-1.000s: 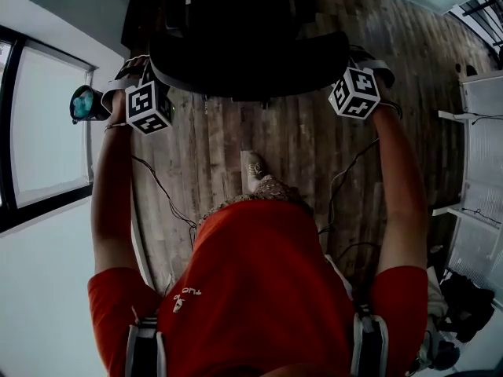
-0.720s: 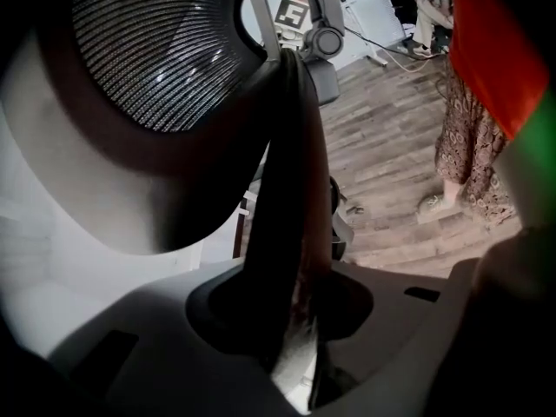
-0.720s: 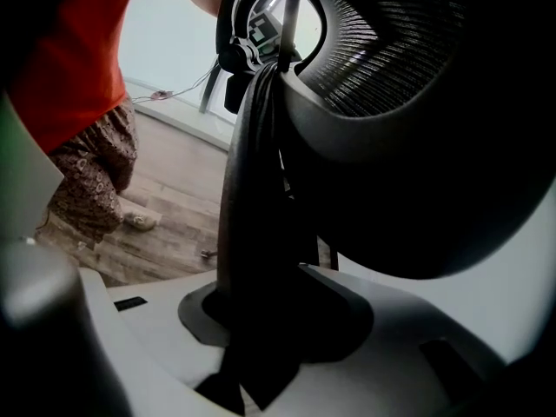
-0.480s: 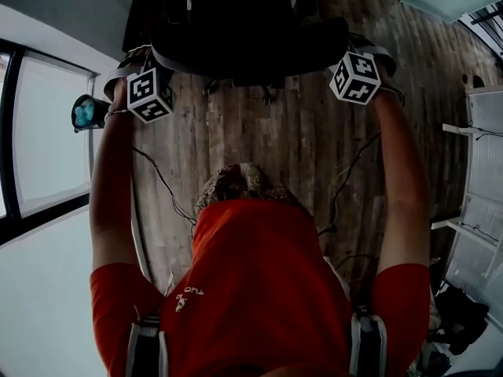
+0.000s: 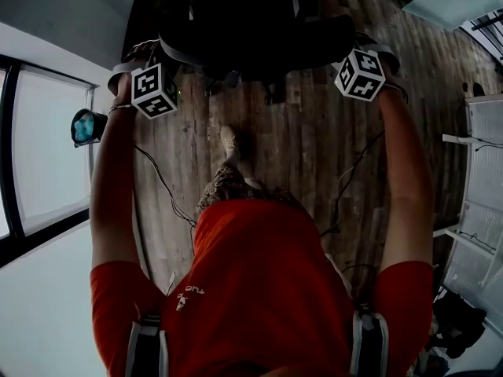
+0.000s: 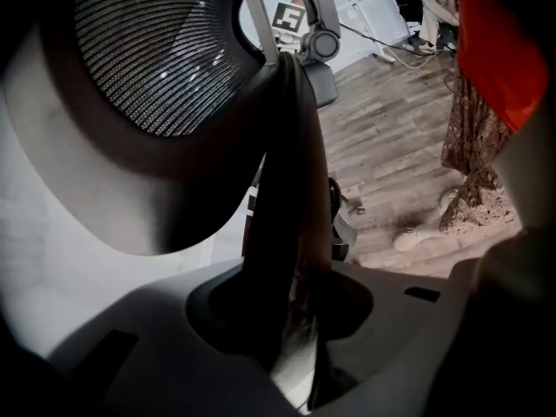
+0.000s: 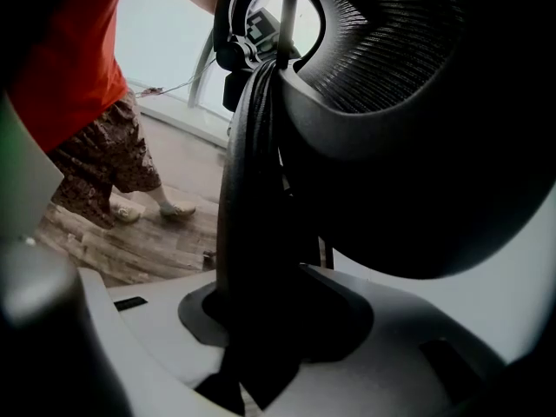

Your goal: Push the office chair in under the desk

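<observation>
- Now the black mesh-backed office chair (image 5: 251,22) sits higher in the head view than a second ago, close to the far edge of the brown plank floor (image 5: 314,148). It has rolled away from the person.
- The person has stepped after it: a pale shoe (image 5: 230,141) is now planted on the floor ahead of the red shirt, where half a second ago no foot showed.
- The left hand-held gripper (image 6: 291,307) is partly closed and clamped on the dark curved backrest rim (image 6: 291,163), which runs straight down between its jaws. The grey mesh panel (image 6: 156,50) fills the view beside it.
- The right hand-held gripper (image 7: 261,320) grips the same way on the opposite side of the backrest, its jaws part-closed with the rim wedged between them.
- Both grips look unchanged over the last second, and both arms reach forward, so I judge that the push is under way and the hold is steady.
- The table that the chair belongs under cannot be made out clearly; only dark shapes crowd the top edge of the head view.
- The chair looks most of the way across the floor, so a short further push probably remains. How much of the seat is already tucked in cannot be told.
</observation>
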`<state>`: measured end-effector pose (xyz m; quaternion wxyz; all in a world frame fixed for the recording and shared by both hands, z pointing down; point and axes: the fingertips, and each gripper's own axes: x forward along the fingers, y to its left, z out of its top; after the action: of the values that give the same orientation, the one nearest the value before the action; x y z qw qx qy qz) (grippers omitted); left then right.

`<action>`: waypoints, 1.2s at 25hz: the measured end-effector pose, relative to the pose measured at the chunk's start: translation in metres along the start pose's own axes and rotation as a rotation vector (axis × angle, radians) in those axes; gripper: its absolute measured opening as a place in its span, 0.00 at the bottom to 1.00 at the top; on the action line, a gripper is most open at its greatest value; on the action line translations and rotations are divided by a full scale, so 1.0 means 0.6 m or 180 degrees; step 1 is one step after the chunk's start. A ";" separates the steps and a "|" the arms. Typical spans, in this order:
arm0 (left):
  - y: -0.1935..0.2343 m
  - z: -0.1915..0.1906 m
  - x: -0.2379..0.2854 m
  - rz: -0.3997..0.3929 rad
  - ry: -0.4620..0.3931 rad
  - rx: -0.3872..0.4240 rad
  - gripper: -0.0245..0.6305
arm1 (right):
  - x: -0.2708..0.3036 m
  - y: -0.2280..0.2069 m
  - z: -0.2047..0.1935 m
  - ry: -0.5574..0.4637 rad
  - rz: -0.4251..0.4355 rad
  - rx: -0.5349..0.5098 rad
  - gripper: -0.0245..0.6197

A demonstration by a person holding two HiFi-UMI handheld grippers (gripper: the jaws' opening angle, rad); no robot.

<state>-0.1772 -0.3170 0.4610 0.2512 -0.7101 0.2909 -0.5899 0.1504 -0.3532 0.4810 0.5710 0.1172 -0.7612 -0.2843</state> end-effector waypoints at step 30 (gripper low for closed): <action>0.321 -0.120 0.285 -0.0037 -0.0167 0.0183 0.21 | 0.222 -0.353 0.004 0.0151 -0.0098 0.0260 0.28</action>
<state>-0.2477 -0.5752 0.4572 0.2756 -0.7195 0.2629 -0.5807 0.0746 -0.5914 0.4673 0.5792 0.1589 -0.7565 -0.2588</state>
